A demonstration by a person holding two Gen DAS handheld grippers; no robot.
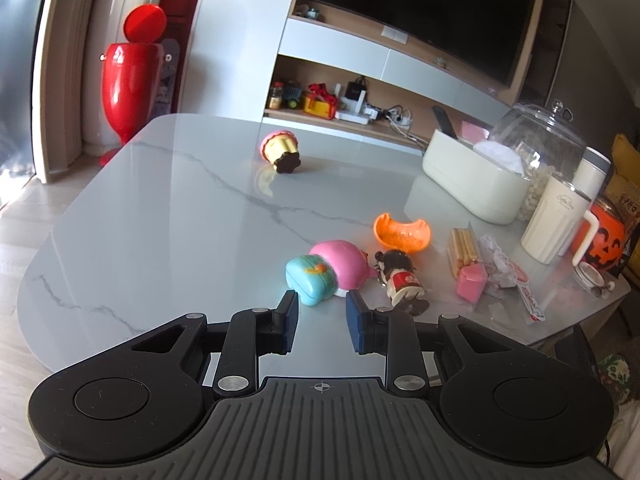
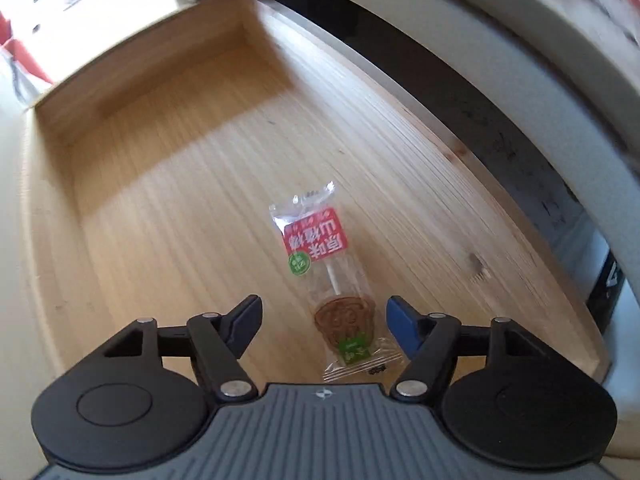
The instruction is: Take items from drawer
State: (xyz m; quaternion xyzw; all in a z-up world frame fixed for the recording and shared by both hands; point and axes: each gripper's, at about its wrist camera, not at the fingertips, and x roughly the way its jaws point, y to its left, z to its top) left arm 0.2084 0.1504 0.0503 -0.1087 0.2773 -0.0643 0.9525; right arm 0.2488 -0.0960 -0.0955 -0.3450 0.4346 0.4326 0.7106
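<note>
A wrapped lollipop (image 2: 326, 280) lies alone on the wooden drawer (image 2: 168, 152) floor.

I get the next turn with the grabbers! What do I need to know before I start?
Left tool: partly open, empty, hovering over the table.
Right tool: open, pointing down into the wooden drawer, its fingers either side of the wrapped lollipop but not squeezing it.
Done: toys and snacks already lie on the table, such as the blue case, the pink toy and the orange shell.
Left: close on the lollipop, lift it out and put it on the table. It is the only item visible in the drawer.
</note>
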